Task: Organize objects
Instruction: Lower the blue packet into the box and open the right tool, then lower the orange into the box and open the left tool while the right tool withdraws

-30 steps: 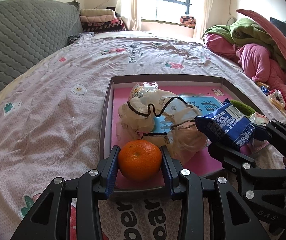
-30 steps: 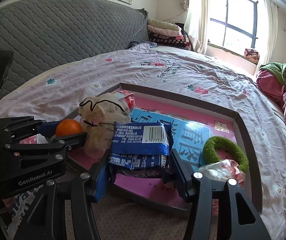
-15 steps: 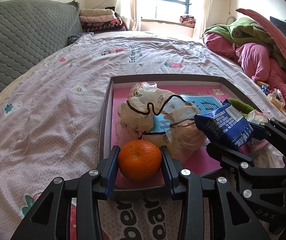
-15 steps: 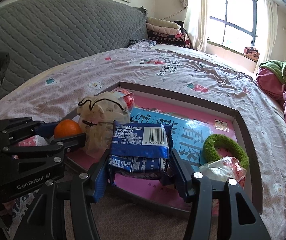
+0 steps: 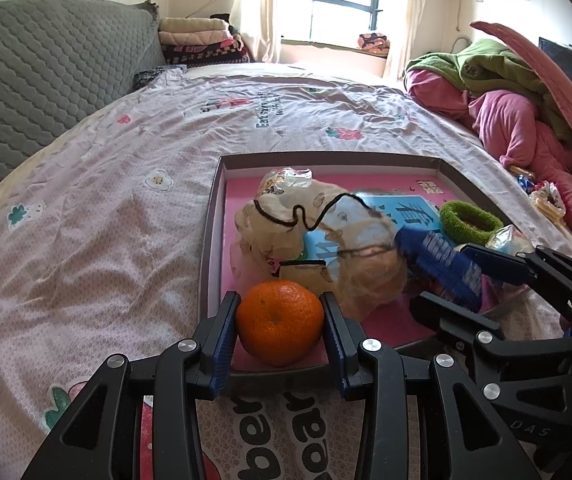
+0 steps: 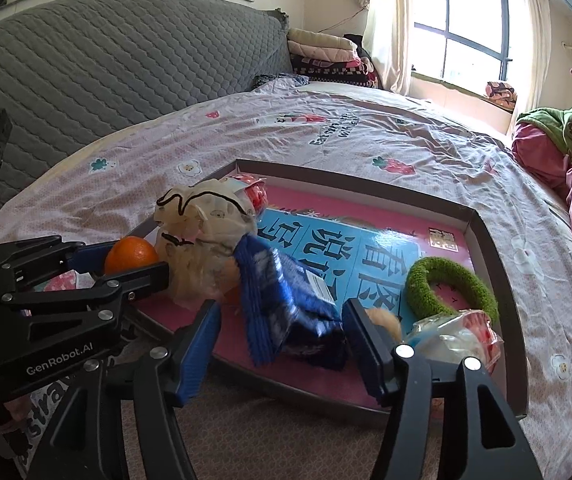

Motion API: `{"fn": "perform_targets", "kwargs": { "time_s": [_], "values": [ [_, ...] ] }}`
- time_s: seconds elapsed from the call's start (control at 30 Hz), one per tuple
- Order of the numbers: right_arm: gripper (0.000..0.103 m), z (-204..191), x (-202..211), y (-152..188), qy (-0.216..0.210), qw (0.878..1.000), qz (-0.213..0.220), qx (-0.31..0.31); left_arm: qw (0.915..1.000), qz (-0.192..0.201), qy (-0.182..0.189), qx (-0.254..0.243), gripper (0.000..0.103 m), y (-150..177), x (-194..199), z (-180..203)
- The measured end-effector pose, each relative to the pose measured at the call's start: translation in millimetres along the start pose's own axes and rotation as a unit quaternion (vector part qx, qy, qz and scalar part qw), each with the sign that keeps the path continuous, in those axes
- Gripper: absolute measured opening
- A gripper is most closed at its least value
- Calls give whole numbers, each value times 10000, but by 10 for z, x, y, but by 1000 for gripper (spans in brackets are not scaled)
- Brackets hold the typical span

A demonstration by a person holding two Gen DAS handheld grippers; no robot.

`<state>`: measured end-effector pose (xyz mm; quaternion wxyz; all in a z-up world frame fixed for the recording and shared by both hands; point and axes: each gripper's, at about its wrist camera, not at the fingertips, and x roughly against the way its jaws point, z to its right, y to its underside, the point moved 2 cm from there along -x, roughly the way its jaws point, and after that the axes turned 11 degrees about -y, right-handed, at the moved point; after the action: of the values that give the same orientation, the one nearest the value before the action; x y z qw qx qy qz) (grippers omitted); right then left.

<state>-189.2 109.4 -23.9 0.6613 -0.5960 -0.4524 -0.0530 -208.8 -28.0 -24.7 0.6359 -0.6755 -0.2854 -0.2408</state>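
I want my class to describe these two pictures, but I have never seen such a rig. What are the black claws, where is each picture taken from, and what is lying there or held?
No robot here: a person holds a two-fingered tool in each hand, each carrying a camera that looks along its fingers. In the left camera's picture, the left tool is clamped on an orange over the near edge of a shallow box tray on a bed. In the right camera's picture, the right tool has just been opening; a blue snack packet, blurred, lies between its fingers, apparently released. The tray also holds a cream drawstring bag, a green ring and clear wrapped snacks.
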Motion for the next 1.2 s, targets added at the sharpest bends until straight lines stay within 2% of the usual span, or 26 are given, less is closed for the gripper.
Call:
{"fn": "perform_targets", "kwargs": {
  "time_s": [0.2,0.57,0.7,0.87,0.93,1.2],
  "values": [
    [63,-20,53,-14,-11,10000,95,-12,10000,-15,39,10,41,-2,5,-2],
    [63,14,301,-107,-207,9981,566,-146,9999,77,103,52,42,-18,64,-4],
    [63,22,352,-124,-161,9975,673,-158,9997,192,148,68,47,-32,124,-7],
    [63,81,441,-154,-108,9956,891,-259,9995,288,137,66,48,-45,178,-17],
    [63,115,486,-176,-104,9945,992,-315,9993,332,131,77,55,-48,209,-26],
    [68,276,576,-193,9,9917,1150,-577,9993,375,53,50,61,-51,241,-24]
  ]
}}
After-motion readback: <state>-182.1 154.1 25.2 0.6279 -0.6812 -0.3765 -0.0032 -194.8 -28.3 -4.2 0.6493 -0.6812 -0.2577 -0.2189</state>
